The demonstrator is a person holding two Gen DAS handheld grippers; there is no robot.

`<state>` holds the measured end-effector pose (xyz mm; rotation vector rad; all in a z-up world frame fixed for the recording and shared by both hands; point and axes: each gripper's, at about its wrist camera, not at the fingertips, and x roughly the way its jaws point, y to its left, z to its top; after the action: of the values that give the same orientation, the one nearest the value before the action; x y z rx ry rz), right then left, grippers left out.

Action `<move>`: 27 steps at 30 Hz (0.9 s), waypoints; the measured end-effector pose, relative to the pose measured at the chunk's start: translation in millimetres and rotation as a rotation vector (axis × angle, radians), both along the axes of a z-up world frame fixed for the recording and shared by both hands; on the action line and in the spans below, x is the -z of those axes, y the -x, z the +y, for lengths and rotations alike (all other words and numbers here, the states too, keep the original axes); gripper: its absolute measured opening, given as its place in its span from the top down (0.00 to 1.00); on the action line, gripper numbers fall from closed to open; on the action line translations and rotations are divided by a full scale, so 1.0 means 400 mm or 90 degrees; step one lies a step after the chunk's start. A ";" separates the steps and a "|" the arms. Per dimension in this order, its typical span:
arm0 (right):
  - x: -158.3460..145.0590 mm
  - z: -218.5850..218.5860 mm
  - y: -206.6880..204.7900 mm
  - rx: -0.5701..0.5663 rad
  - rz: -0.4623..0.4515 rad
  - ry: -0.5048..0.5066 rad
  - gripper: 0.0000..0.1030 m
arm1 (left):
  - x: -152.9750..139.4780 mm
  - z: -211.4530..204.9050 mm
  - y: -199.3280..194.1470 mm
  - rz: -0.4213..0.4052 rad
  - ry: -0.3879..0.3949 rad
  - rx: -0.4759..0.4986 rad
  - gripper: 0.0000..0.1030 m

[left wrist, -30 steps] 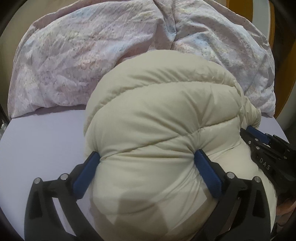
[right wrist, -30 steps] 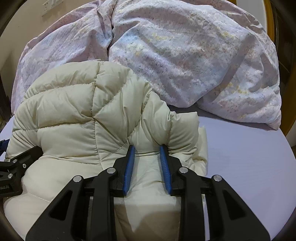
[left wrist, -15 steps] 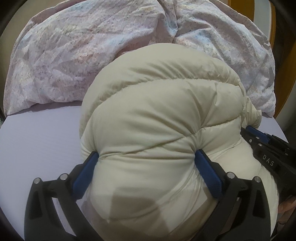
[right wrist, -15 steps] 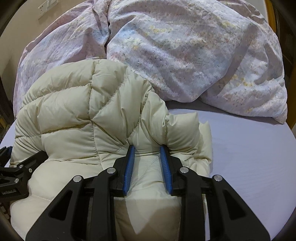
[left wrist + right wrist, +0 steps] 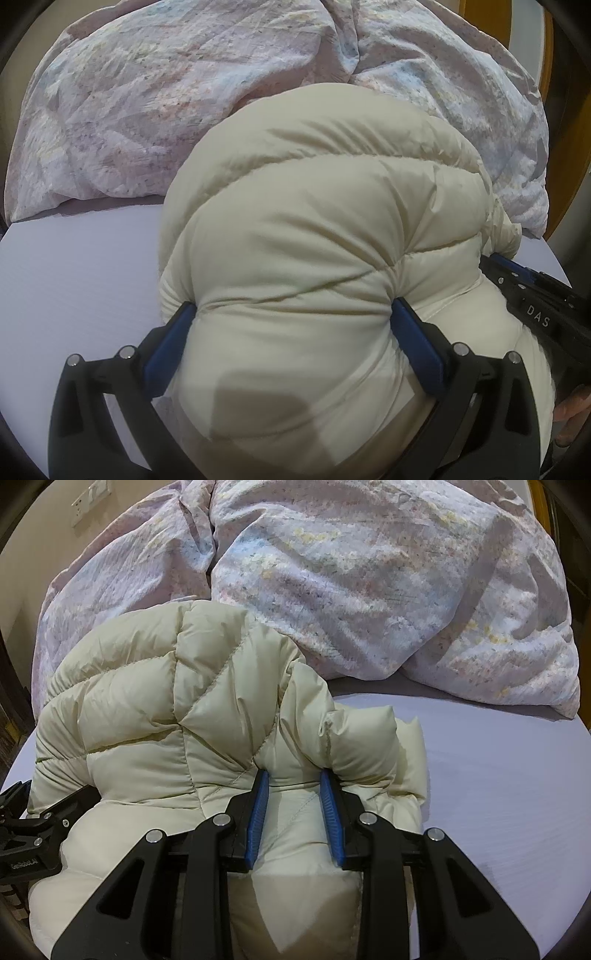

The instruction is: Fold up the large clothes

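A cream quilted puffer jacket (image 5: 314, 240) is bunched into a thick roll on the lilac bed sheet (image 5: 74, 277). My left gripper (image 5: 293, 314) is shut on the jacket, its blue pads pressed into a wide bulge of padding. In the right wrist view the same jacket (image 5: 166, 709) fills the lower left, and my right gripper (image 5: 293, 782) is shut on a narrower fold of it. The left gripper's black body (image 5: 33, 830) shows at the left edge there. The right gripper's body (image 5: 535, 302) shows at the right edge of the left wrist view.
A crumpled floral duvet (image 5: 369, 583) is heaped across the far side of the bed, right behind the jacket. Bare sheet (image 5: 498, 794) lies to the right of the jacket. A wall socket (image 5: 90, 502) sits at upper left. A person's fingers (image 5: 570, 410) show at the right edge.
The jacket roll has crept slightly away from me toward the duvet and bulged a little higher. Both grippers keep their grip and stay almost in place.
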<state>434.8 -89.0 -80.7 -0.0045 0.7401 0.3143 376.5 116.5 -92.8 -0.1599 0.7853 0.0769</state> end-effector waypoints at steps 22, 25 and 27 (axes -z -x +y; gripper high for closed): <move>-0.062 -0.103 0.108 0.103 -0.040 0.022 0.17 | -0.055 0.019 0.091 -0.002 -0.010 -0.033 0.02; -0.087 -0.148 0.154 0.127 -0.036 0.025 0.17 | -0.087 0.024 0.161 -0.009 -0.028 -0.036 0.02; -0.109 -0.171 0.196 0.126 -0.032 0.017 0.17 | -0.104 0.026 0.207 -0.014 -0.036 -0.038 0.02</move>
<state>356.5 -157.3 -37.2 0.0346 0.6895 0.1153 293.8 126.9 -51.3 -0.1305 0.7562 0.1536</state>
